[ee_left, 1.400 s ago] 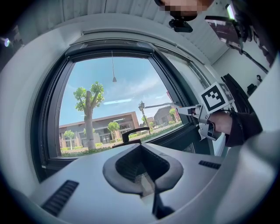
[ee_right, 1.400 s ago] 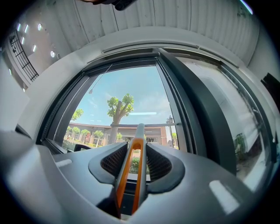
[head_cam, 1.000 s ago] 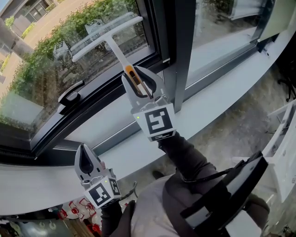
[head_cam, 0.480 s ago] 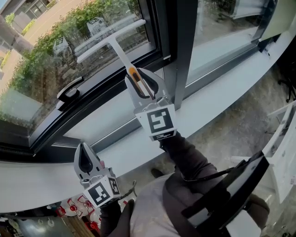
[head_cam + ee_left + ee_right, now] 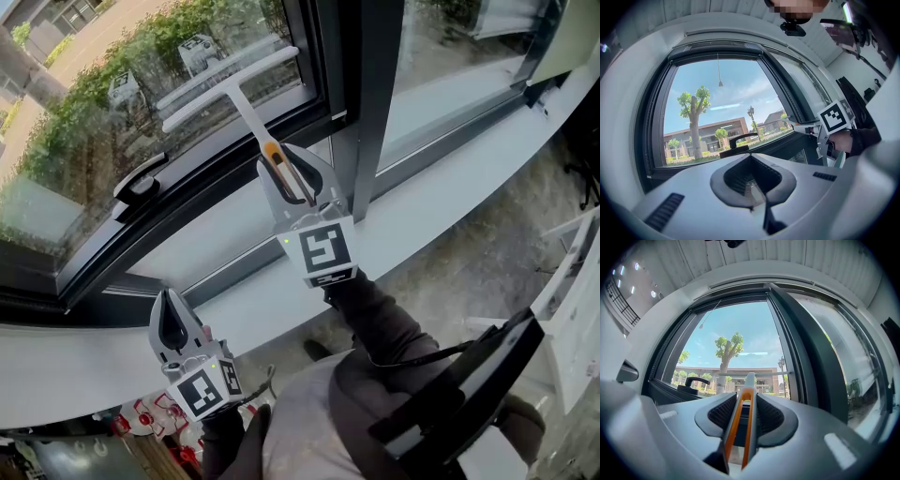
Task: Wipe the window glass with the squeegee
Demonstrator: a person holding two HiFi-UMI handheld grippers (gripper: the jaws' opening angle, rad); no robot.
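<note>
Right jaws: the right gripper [image 5: 284, 167] is clenched on the orange-and-white handle of the squeegee [image 5: 230, 86]; in the right gripper view the handle [image 5: 740, 423] runs straight out between the two ribbed pads.
Left jaws: the left gripper [image 5: 172, 302] has its jaws pressed together with nothing between them, as the left gripper view [image 5: 751, 159] shows.
Squeegee: a white T shape, its handle rising from the right jaws up and to the left, and its long blade lying across the lower part of the window glass [image 5: 103, 122]. A pale reflection of the blade sits just beside it in the pane. Whether the blade's edge presses on the glass cannot be told.
Blade angle: tilted, with the right end higher than the left.
Window glass: the left pane, set in a dark frame [image 5: 361, 103]. Trees, hedges and a low building show through it.
Window handle: black [image 5: 141, 183], on the lower frame rail, below and left of the blade and apart from it.
Left gripper place: low and near the person, in front of the white sill [image 5: 441, 206], well apart from the squeegee.
Right arm: a dark sleeve [image 5: 375, 319] reaches from the person up to the right gripper.
Held things: only the squeegee, in the right jaws.
Lower left corner: red-and-white items [image 5: 150, 427] below the sill edge. They are too small and blurred to name, and what holds them cannot be told.
</note>
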